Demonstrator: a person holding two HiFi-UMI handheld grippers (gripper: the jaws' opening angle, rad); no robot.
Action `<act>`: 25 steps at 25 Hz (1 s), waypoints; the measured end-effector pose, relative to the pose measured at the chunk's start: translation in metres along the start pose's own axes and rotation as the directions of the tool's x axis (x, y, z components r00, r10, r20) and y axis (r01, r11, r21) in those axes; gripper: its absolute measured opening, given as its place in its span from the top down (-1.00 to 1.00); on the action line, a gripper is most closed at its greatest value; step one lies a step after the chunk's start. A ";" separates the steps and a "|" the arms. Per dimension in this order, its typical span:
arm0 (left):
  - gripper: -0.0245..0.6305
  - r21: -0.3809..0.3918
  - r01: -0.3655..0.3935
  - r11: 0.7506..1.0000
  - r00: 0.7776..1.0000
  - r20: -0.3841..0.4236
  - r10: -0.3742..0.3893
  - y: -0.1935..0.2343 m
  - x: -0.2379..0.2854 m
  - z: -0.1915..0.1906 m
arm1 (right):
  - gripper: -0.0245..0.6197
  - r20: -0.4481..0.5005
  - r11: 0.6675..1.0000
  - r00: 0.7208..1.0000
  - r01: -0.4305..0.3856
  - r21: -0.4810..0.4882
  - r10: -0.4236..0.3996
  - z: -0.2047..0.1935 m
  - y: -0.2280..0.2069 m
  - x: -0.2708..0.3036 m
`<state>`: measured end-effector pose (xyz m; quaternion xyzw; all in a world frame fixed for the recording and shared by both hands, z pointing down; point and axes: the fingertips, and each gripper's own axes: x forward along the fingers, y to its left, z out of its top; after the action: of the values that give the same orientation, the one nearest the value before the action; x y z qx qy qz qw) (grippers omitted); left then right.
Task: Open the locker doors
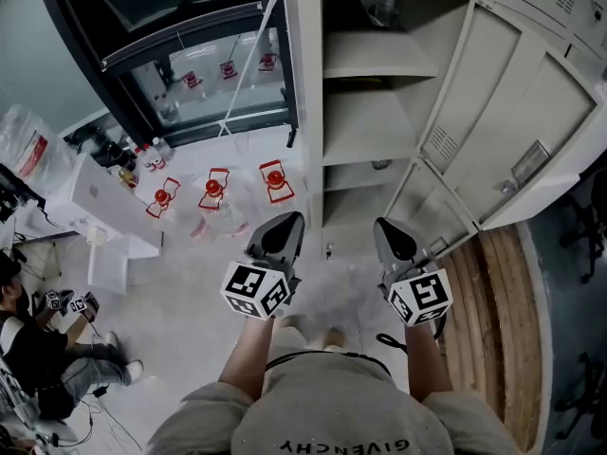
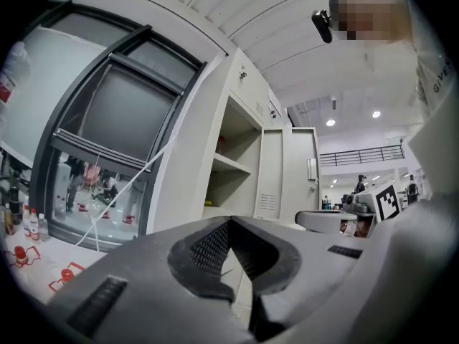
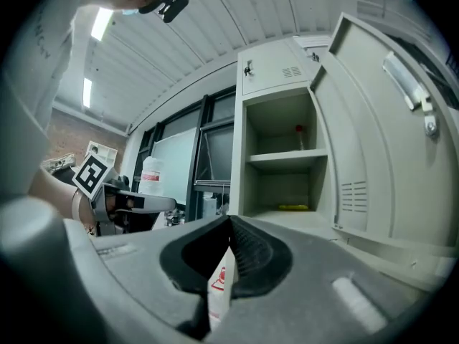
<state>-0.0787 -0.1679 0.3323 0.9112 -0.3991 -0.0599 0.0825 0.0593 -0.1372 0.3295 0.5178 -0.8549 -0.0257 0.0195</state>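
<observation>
Left gripper (image 1: 285, 226) and right gripper (image 1: 392, 231): jaws closed, both empty. Risk: I clip the open locker door (image 1: 517, 131) with the right gripper, swinging it back.

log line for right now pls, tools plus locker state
left tool: shut, empty | right tool: shut, empty | locker doors: swung open | shelves: exposed

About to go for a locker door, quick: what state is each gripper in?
Left gripper: closed, holding nothing.
Right gripper: closed, holding nothing.
</observation>
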 end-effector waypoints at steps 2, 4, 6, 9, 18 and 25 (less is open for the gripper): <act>0.93 0.006 -0.003 1.000 1.000 0.003 0.003 0.001 -0.001 0.005 | 0.93 0.010 1.000 1.000 0.000 0.003 0.000 0.006 0.001 0.000; 0.93 0.006 -0.006 1.000 1.000 0.004 0.006 0.003 -0.003 0.008 | 0.93 0.018 1.000 1.000 0.000 0.006 0.000 0.010 0.004 0.000; 0.93 0.007 -0.008 1.000 1.000 0.004 0.008 0.005 -0.005 0.010 | 0.93 0.028 1.000 1.000 0.002 0.012 -0.003 0.013 0.005 0.000; 0.93 0.012 -0.006 1.000 1.000 0.008 0.006 0.006 -0.005 0.013 | 0.93 0.042 1.000 0.999 0.000 0.016 -0.001 0.019 0.005 0.001; 0.93 0.021 -0.007 1.000 0.999 0.033 0.007 0.008 0.001 0.027 | 0.93 0.063 0.999 0.998 0.001 0.050 -0.004 0.026 -0.001 0.003; 0.93 0.017 -0.016 1.000 0.999 0.031 0.015 0.007 0.002 0.029 | 0.93 0.065 0.997 0.998 0.002 0.071 -0.007 0.026 -0.005 0.002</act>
<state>-0.0875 -0.1773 0.3055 0.9078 -0.4078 -0.0698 0.0692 0.0618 -0.1406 0.3029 0.5191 -0.8542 -0.0124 -0.0267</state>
